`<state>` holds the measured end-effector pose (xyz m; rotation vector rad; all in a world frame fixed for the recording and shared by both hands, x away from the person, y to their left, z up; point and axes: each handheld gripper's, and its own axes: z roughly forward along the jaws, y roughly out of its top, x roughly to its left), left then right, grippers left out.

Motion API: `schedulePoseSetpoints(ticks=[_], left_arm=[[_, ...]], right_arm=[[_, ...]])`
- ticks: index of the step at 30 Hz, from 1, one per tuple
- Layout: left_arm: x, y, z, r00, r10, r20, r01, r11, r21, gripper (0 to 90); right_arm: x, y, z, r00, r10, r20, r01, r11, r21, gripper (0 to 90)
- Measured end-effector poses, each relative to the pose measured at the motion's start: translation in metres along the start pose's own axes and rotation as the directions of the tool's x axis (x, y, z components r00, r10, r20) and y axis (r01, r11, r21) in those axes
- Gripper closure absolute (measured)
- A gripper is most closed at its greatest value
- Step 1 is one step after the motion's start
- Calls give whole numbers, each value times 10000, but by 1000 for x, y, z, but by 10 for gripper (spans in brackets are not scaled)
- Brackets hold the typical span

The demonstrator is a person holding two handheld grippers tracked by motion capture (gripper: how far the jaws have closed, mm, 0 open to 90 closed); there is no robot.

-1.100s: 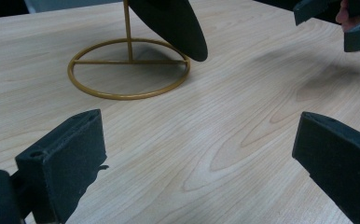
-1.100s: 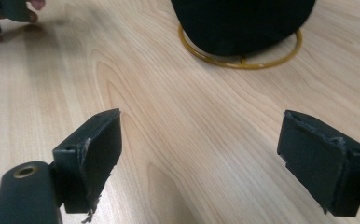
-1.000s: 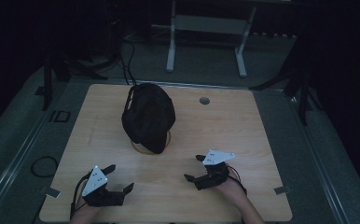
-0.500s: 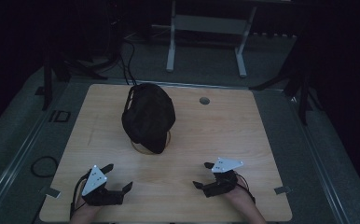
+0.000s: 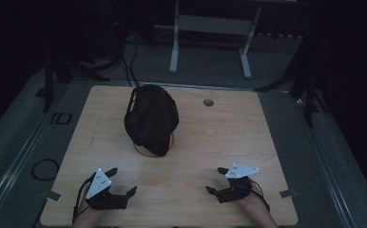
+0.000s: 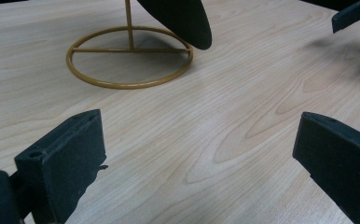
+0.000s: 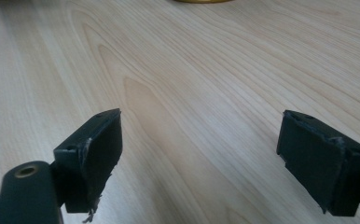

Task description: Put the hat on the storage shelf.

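Item: black bag, apparently a backpack, hung on a gold wire stand mid-counter; left gripper and right gripper rested near the front edge, well apart from it, jaws released; best approached level, one gripper either side, steadying the stand.

High view: above the near edge, facing forward and down over the whole table.
Left gripper view: low, close to the wood, facing the stand.
Right gripper view: low, close.
Shared: tabletop, stand.
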<state>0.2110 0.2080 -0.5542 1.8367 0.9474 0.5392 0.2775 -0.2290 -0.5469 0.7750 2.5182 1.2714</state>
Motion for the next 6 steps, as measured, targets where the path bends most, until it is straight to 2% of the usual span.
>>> schedulePoseSetpoints(ticks=[6], left_arm=[[2, 0, 1, 9998, -174, 9, 174, 9998, -11, 29]], right_arm=[[-2, -2, 2, 10000, 55, 66, -55, 10000, -4, 140]])
